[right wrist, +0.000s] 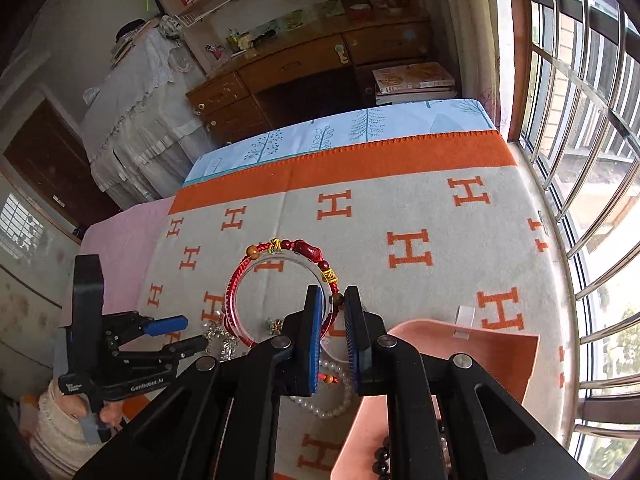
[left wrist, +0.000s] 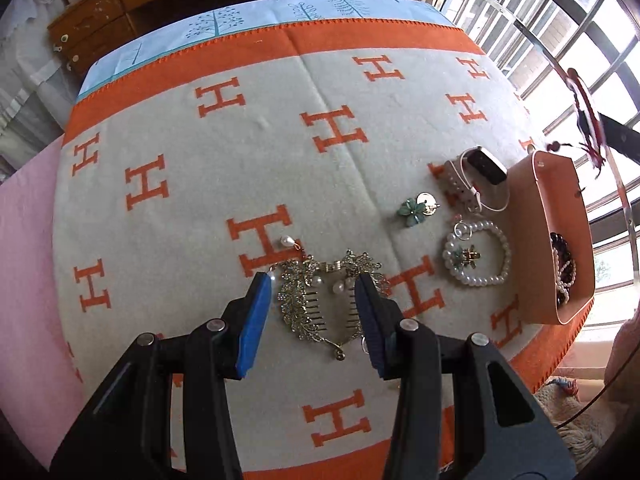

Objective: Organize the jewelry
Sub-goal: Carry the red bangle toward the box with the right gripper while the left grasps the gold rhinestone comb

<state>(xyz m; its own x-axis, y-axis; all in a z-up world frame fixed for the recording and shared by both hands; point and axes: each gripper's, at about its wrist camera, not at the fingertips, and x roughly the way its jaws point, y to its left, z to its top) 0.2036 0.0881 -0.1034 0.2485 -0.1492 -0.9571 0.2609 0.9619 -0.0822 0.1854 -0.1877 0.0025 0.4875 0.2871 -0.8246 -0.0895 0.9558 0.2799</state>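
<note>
Below, a bed covered by a grey blanket (left wrist: 224,160) with orange H letters carries the jewelry. Left gripper (left wrist: 314,280): pointed steeply down, jaws partly open, hovering over a gold hair comb (left wrist: 316,300) set with rhinestone leaves and pearls; the blue pads (left wrist: 256,320) stand either side of the comb, and contact cannot be judged. A loose pearl drop (left wrist: 287,241) lies just beyond the comb.

Right of the comb, on the blanket: a green flower brooch (left wrist: 414,209), a pearl bracelet (left wrist: 478,254) with a small green and gold charm (left wrist: 466,257) inside its loop, and a white watch (left wrist: 480,172) farther away. An orange box (left wrist: 536,216) stands at the blanket's right edge, beside the bracelet and watch; dark beads (left wrist: 564,268) and some pearls lie in it.

Right gripper (right wrist: 332,298): jaws nearly closed, gripping a red cord bracelet (right wrist: 280,276) together with a clear bangle, raised above the blanket. The pair is pinched at its near right side, the loop standing out ahead of the fingers. In the left view the same bracelet shows blurred at the upper right, above the box.

Right view, lower left: the left gripper, held in a hand (right wrist: 108,414), over the comb. The box lies below the right gripper, and the pearl bracelet shows between its fingers.
</note>
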